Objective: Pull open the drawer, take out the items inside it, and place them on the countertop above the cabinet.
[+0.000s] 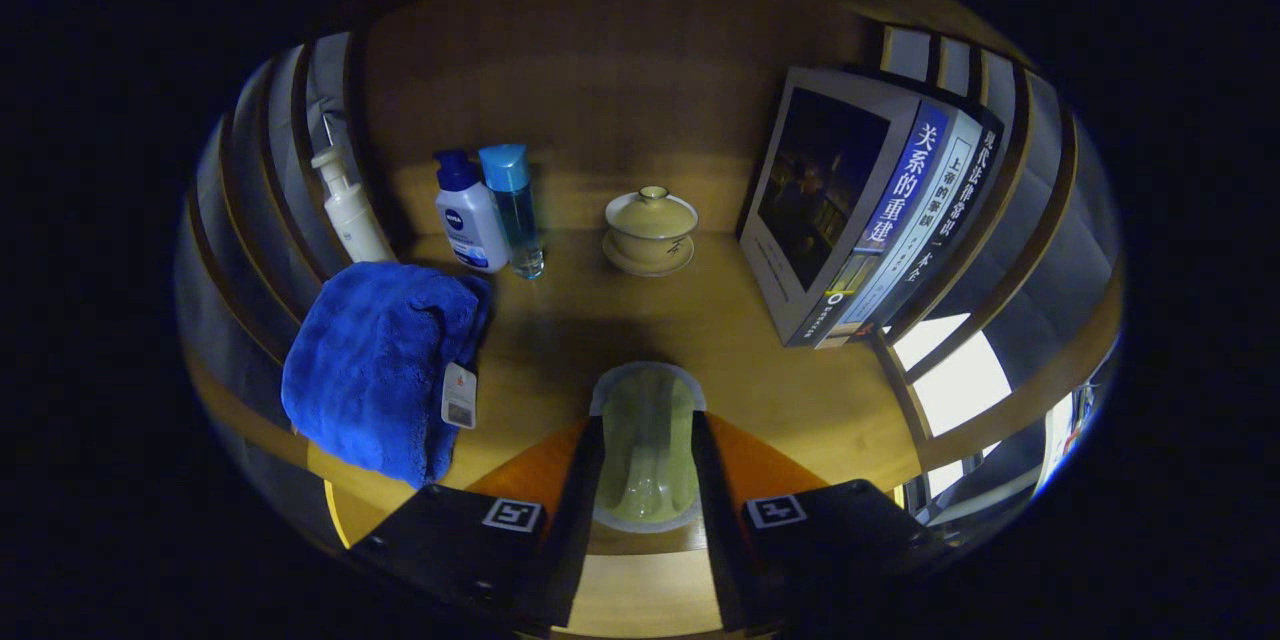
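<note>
My gripper (648, 432) is over the front part of the wooden countertop (790, 380). Its two fingers press on either side of a pale green item with a clear whitish rim (648, 450), so it is shut on that item. The item's far end pokes out just ahead of the fingertips, low over the countertop; I cannot tell whether it touches the wood. A folded blue towel (375, 360) with a small tag lies left of the fingers, hanging over the front edge.
Along the wooden back wall stand a white pump bottle (350, 210), a white bottle with a blue cap (470, 218) and a clear blue bottle (516, 210). A lidded tea bowl on a saucer (650, 230) sits straight ahead. Several books (870, 200) lean at the right. Slatted sides flank the countertop.
</note>
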Demonstrator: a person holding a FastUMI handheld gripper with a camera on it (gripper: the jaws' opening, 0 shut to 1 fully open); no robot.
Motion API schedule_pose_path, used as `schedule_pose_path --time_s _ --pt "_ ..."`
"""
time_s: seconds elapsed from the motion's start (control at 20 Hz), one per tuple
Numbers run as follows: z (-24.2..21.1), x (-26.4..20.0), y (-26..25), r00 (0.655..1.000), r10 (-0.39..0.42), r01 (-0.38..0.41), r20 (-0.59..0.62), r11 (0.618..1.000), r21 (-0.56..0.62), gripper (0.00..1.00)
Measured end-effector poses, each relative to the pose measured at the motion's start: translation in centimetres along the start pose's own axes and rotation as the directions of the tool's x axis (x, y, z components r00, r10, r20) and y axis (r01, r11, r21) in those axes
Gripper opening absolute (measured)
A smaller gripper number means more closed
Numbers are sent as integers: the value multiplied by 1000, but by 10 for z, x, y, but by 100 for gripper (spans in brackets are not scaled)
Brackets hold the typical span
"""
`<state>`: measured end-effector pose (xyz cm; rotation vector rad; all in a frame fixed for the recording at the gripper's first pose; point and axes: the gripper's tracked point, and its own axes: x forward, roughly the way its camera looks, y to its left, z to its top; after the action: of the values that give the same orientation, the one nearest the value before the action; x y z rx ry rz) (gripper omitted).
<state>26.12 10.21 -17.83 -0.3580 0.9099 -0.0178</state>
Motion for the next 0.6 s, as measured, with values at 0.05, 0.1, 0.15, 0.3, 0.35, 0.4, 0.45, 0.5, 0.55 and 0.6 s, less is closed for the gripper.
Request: schedule_pose_path --time_s 0.05,0.1,0.15,0.3,0.35,0.4,0.45,0.5,0.55,0.6 --pt "1 -3 -1 1000 -4 4 19 1000 -9 66" --pt "1 -6 -1 999 -4 5 38 1000 -13 72" --pt "1 -12 0 998 -5 6 57 1000 -16 76" --pt "-1 -25 -7 990 -35 35 139 999 7 90" --pt "-3 -32 -7 985 -38 35 170 999 19 94" --pt "-8 -41 -8 979 -34 28 201 999 32 99" --pt "-13 -49 -6 973 -25 15 230 999 46 99" --pt "-18 -58 -4 965 -11 -6 261 998 63 99" --pt "-23 -67 -4 957 6 -31 291 996 80 99" --pt "-27 -76 -4 947 17 -50 319 994 93 99"
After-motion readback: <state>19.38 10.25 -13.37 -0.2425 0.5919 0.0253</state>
